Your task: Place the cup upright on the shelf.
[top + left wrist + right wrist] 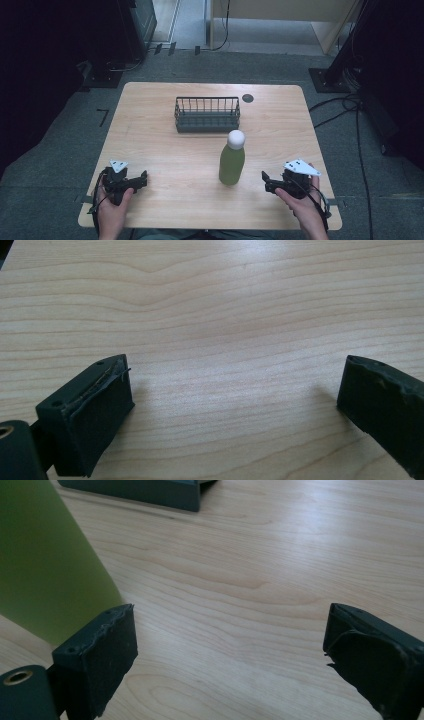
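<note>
A green bottle (232,162) with a white cap stands upright on the wooden table (165,145), right of centre. Behind it, toward the far edge, sits a dark wire basket (207,124) with nothing seen inside. My right gripper (265,182) is held low near the front right, pointing left at the bottle's base and a short way from it. In the right gripper view the right gripper (230,610) is open over bare wood, with the bottle (45,565) just beyond the left jaw and a basket corner (145,490) at the top. My left gripper (141,180) rests at the front left, open (235,365) over bare table.
A small dark round disc (247,98) lies near the table's far edge, right of the basket. Cables (350,107) run over the grey floor to the right. A dark stand base (327,80) sits by the far right corner.
</note>
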A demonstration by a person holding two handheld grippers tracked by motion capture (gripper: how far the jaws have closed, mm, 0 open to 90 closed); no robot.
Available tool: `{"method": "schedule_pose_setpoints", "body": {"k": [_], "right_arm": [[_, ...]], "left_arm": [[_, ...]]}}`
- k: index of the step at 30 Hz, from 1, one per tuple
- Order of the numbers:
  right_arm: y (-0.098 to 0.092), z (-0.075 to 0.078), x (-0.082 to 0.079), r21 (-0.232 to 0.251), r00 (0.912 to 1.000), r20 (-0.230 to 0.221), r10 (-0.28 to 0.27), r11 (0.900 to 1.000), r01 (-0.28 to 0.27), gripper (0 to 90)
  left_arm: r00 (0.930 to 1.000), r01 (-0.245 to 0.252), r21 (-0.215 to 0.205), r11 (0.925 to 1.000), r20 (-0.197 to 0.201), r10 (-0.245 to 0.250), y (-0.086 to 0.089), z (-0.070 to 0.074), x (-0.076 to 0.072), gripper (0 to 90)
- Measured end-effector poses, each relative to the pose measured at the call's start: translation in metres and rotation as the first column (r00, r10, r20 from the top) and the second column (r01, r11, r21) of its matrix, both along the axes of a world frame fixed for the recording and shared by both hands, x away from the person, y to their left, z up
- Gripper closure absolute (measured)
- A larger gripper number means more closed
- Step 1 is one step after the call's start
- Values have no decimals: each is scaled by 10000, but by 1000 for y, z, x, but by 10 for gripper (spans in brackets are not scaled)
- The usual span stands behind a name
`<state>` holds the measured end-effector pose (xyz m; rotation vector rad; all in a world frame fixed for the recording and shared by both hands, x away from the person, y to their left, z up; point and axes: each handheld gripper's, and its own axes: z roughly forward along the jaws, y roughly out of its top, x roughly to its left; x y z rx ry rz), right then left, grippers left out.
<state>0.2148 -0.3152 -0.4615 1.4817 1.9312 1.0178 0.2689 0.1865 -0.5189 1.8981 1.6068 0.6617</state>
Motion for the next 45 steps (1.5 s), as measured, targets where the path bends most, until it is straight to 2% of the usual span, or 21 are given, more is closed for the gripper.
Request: {"method": "schedule_pose_setpoints", "body": {"k": [23,31,45], "right_arm": [[40,9,2,300,9945,149,1041,9941,-1045,68],[55,10,1,372,9882,213,1519,9876,-1526,68],[71,12,3,656,9792,231,2016,9770,-2027,70]], "left_arm": [[10000,0,2,10000,1,0,0,0,0,16],[10000,0,1,10000,0,0,0,0,0,15],[10000,0,2,10000,0,0,0,0,0,16]]}}
